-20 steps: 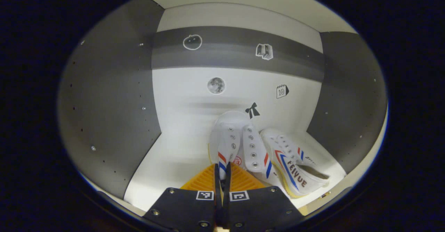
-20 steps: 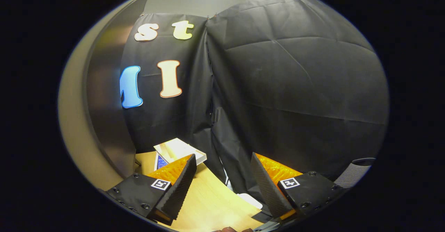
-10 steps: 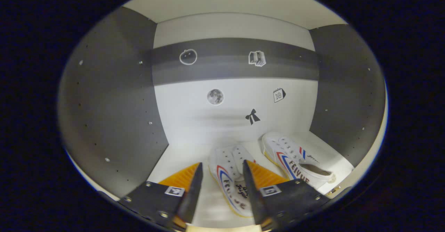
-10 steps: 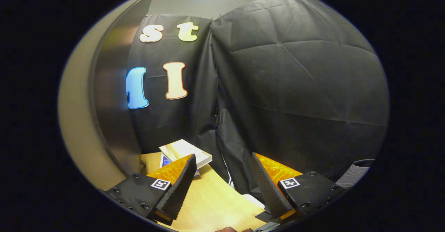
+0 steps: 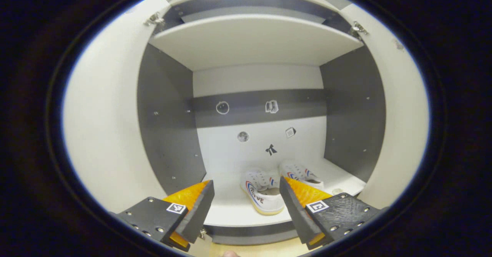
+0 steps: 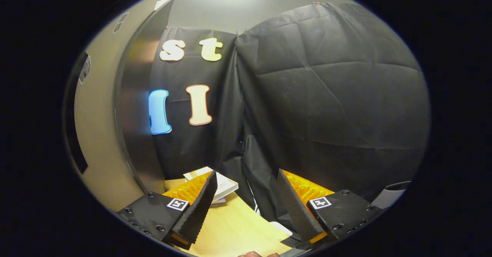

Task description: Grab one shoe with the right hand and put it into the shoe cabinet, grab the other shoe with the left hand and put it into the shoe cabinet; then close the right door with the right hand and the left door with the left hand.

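Two white shoes with red and blue stripes lie side by side on the cabinet's bottom shelf in the left gripper view: one shoe nearer the front, the other shoe to its right and farther back. My left gripper is open in front of the cabinet, well clear of the shoes, nothing between its fingers. Both doors stand open, the left door and the right door. In the right gripper view my right gripper is open and empty, beside the open door's edge.
An upper shelf spans the cabinet above the shoes, with hinges at both top corners. In the right gripper view a wooden tabletop lies below the gripper, a white box rests on it near the black cloth wall.
My left gripper opened, let go of the shoe on the bottom shelf and pulled back out of the cabinet. The right gripper stayed open and shifted only slightly.
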Tool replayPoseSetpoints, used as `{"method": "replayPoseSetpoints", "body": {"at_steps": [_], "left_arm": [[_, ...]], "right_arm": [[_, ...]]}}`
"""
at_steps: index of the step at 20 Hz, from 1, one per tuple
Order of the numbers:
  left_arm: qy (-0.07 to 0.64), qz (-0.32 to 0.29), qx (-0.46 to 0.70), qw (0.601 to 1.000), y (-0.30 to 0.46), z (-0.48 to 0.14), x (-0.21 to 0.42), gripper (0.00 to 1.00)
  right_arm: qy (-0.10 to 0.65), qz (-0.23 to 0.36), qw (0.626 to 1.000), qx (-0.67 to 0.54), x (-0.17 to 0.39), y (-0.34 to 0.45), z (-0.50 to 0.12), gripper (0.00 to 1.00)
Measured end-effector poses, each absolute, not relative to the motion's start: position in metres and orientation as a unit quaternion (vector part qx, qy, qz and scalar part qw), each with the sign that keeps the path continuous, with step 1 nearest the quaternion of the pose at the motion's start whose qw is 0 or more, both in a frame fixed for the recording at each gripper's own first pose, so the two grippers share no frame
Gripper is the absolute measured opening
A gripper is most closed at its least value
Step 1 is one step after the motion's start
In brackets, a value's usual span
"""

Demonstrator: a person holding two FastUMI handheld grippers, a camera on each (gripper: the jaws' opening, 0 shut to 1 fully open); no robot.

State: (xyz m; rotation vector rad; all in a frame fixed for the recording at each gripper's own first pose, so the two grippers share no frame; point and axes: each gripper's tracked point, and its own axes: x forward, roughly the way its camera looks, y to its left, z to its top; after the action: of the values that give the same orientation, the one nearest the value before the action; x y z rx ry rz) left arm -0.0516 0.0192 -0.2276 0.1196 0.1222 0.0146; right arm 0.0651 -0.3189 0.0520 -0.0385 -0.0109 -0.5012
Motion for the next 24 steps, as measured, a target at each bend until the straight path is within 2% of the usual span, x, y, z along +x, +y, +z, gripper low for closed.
{"method": "replayPoseSetpoints", "body": {"at_steps": [3, 4, 5, 6, 7, 10, 11, 12, 13, 16, 17, 18, 21, 22, 24], "left_arm": [[0.029, 0.002, 0.054, 0.998, 0.018, -0.204, -0.101, 0.98], [0.022, 0.000, 0.054, 0.998, 0.018, -0.201, -0.115, 0.98], [0.015, 0.000, 0.057, 0.998, 0.019, -0.198, -0.127, 0.97], [0.011, 0.001, 0.061, 0.998, 0.021, -0.197, -0.140, 0.97], [0.008, 0.005, 0.064, 0.998, 0.022, -0.199, -0.153, 0.97], [0.008, 0.018, 0.071, 0.997, 0.029, -0.204, -0.197, 0.98], [0.007, 0.021, 0.070, 0.997, 0.032, -0.210, -0.211, 0.97], [0.008, 0.021, 0.067, 0.998, 0.034, -0.218, -0.222, 0.97], [0.011, 0.020, 0.061, 0.998, 0.036, -0.226, -0.235, 0.97], [0.026, 0.023, 0.042, 0.999, 0.046, -0.246, -0.268, 0.96], [0.029, 0.025, 0.035, 0.999, 0.051, -0.253, -0.280, 0.96], [0.030, 0.029, 0.030, 0.999, 0.055, -0.258, -0.291, 0.98], [0.039, 0.040, 0.016, 0.998, 0.070, -0.276, -0.317, 0.98], [0.046, 0.043, 0.011, 0.998, 0.073, -0.283, -0.325, 0.97], [0.054, 0.055, 0.002, 0.997, 0.080, -0.292, -0.338, 0.98]], "right_arm": [[-0.019, -0.231, 0.972, -0.027, 0.057, -0.300, 0.074, 0.98], [-0.023, -0.224, 0.974, -0.028, 0.054, -0.294, 0.081, 0.92], [-0.025, -0.216, 0.976, -0.028, 0.052, -0.287, 0.087, 0.92], [-0.028, -0.207, 0.978, -0.025, 0.049, -0.281, 0.093, 0.98], [-0.033, -0.200, 0.979, -0.015, 0.048, -0.275, 0.098, 0.93], [-0.042, -0.179, 0.983, 0.022, 0.044, -0.263, 0.111, 0.93], [-0.048, -0.177, 0.983, 0.025, 0.041, -0.261, 0.116, 0.98], [-0.055, -0.177, 0.982, 0.023, 0.037, -0.259, 0.121, 0.98], [-0.058, -0.174, 0.983, 0.021, 0.036, -0.257, 0.124, 0.92], [-0.061, -0.161, 0.985, 0.023, 0.030, -0.244, 0.127, 0.92], [-0.062, -0.156, 0.985, 0.022, 0.027, -0.240, 0.128, 0.98], [-0.064, -0.150, 0.986, 0.020, 0.025, -0.236, 0.128, 0.92], [-0.064, -0.128, 0.990, 0.001, 0.023, -0.222, 0.128, 0.92], [-0.060, -0.122, 0.991, -0.004, 0.024, -0.218, 0.125, 0.98], [-0.051, -0.101, 0.994, -0.010, 0.026, -0.201, 0.121, 0.98]]}}
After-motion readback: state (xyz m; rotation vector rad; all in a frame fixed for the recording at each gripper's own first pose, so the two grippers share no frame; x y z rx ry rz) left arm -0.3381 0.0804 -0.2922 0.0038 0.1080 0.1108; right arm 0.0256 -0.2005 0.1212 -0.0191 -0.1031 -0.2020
